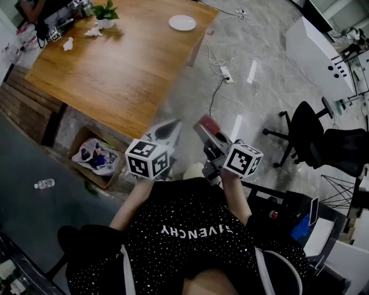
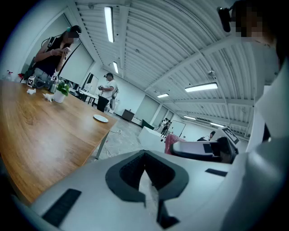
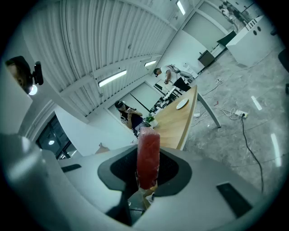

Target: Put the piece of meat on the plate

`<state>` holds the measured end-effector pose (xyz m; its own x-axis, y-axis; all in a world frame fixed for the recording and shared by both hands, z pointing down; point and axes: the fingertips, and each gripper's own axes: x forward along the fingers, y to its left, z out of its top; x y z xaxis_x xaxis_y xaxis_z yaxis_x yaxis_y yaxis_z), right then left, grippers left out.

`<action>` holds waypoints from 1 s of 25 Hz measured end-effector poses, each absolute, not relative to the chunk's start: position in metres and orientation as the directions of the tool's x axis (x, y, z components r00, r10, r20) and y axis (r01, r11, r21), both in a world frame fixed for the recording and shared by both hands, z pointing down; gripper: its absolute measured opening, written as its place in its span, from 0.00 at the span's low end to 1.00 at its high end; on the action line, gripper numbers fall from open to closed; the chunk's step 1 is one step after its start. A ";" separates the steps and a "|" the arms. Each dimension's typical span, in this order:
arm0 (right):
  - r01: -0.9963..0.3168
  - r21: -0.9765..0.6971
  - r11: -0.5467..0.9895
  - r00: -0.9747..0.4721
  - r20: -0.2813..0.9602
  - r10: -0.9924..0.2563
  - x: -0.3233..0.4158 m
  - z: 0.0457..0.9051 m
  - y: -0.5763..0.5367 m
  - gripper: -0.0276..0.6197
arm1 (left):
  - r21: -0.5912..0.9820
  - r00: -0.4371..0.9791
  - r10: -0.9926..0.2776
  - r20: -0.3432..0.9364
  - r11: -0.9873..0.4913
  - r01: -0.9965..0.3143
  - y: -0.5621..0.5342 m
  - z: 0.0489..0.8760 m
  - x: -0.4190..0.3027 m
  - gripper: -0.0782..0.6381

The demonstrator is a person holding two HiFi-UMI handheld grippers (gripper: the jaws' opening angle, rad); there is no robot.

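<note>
A red piece of meat (image 1: 209, 123) stands upright between the jaws of my right gripper (image 1: 206, 128), which is shut on it; in the right gripper view the meat (image 3: 148, 155) rises from the jaws' recess. My left gripper (image 1: 169, 129) is beside it, jaws together with nothing between them. Both are held close to the person's torso, over the floor and off the table's near corner. The white plate (image 1: 182, 22) lies near the far edge of the wooden table (image 1: 115, 63). It shows small in the left gripper view as the plate (image 2: 100, 118) and in the right gripper view as the plate (image 3: 182, 103).
A cardboard box (image 1: 95, 158) of bags sits under the table's near corner. Cables and a power strip (image 1: 226, 72) lie on the floor. A black office chair (image 1: 302, 135) stands at the right, a white cabinet (image 1: 317, 49) beyond it. A potted plant (image 1: 105, 14) stands on the table.
</note>
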<state>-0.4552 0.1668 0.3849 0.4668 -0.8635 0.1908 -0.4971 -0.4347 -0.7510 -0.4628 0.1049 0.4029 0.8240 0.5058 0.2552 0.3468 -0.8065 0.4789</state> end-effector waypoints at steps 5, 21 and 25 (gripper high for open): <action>-0.502 -0.738 -0.452 0.464 0.211 -0.860 -0.450 0.389 0.163 0.19 | 0.473 0.829 0.489 0.270 -0.817 0.328 0.100 0.409 -0.453 0.12; -0.532 -0.739 -0.414 0.418 0.196 -0.887 -0.342 0.382 0.166 0.19 | 0.463 0.848 0.459 0.265 -0.832 0.306 0.109 0.399 -0.351 0.12; -0.556 -0.728 -0.401 0.397 0.191 -0.898 -0.291 0.379 0.169 0.19 | 0.448 0.863 0.437 0.253 -0.843 0.296 0.115 0.392 -0.302 0.12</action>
<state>-0.2908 0.1688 0.3792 0.3971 -0.8976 0.1913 -0.5561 -0.4011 -0.7279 -0.3018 0.1145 0.3916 0.8630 0.4375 0.2528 0.2962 -0.8434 0.4483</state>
